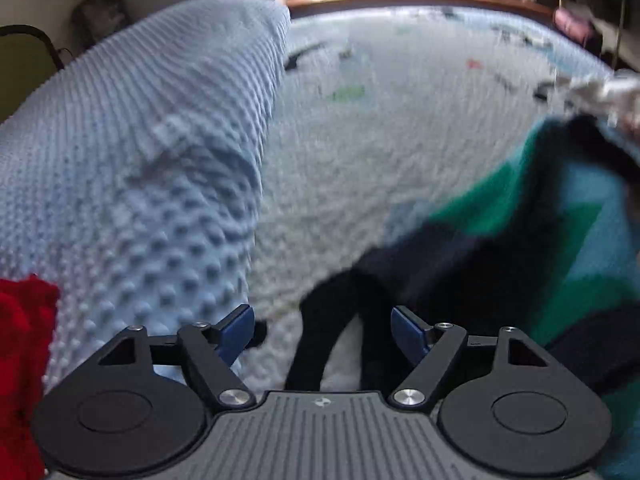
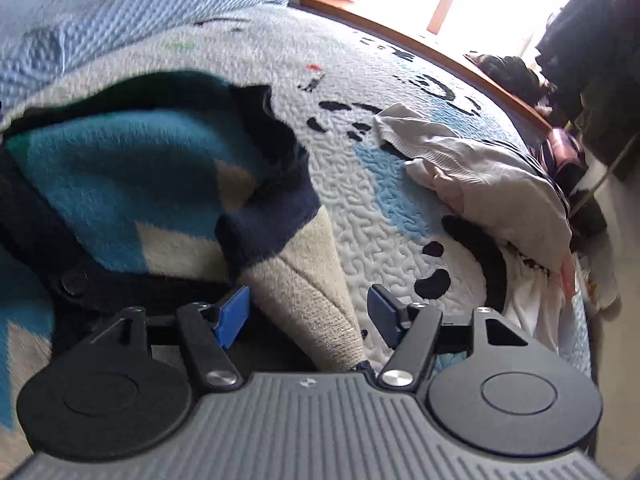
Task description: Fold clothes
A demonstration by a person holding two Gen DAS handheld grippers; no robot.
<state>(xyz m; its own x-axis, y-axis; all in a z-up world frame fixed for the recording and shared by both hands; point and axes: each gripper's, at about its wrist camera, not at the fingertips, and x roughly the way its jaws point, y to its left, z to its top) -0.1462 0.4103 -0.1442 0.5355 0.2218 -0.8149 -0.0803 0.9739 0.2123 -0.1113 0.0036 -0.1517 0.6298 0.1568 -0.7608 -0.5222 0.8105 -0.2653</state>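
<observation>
Left hand-held gripper [image 1: 322, 330] wide, low over sweater [image 1: 520, 216], right hand-held gripper [image 2: 308, 312] wide astride its sleeve [image 2: 316, 304]

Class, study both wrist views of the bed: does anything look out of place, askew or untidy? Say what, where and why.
Two things. The patterned sweater lies bunched and twisted across the quilted bedspread, its beige sleeve trailing between the open right gripper fingers. A pale garment sits crumpled at the bed's right edge, partly spilling over. Nothing appears damaged.

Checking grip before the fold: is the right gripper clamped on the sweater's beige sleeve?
No, the right gripper is open, the beige sleeve lying loose between its fingers.
</observation>
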